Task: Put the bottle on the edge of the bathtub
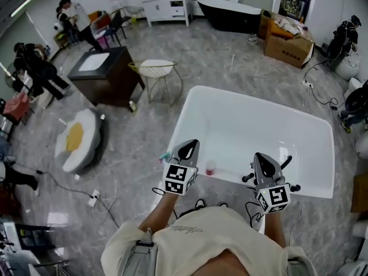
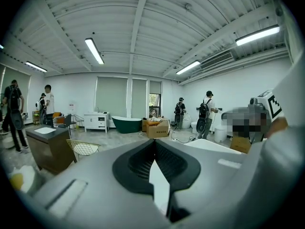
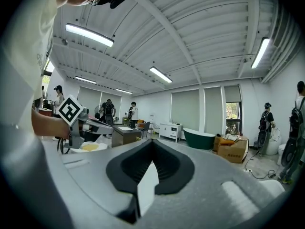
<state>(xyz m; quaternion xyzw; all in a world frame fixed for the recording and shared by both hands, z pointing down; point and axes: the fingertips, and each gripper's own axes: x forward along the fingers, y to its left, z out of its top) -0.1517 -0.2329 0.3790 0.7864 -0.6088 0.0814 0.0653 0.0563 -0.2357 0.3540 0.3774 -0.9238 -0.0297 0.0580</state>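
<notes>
A small pink bottle [image 1: 210, 167] with a pale cap stands at the near rim of the white bathtub [image 1: 313, 186], between my two grippers and held by neither. My left gripper [image 1: 190, 145] is just left of it, raised, its jaws shut with nothing between them. My right gripper [image 1: 262, 157] hovers over the near rim further right, also shut and empty. In the left gripper view the dark pads [image 2: 143, 163] meet at the tip of the left gripper [image 2: 154, 141]. The right gripper view shows the right gripper [image 3: 152, 141] the same. Neither gripper view shows the bottle.
A wire-frame stool [image 1: 156, 71] and a dark cabinet [image 1: 103, 73] stand beyond the tub's left end. A dark green tub [image 1: 229, 13] and cardboard boxes [image 1: 287, 42] are at the back. A round egg-shaped cushion [image 1: 77, 140] and cables [image 1: 95, 197] lie on the floor at left. Several people stand around.
</notes>
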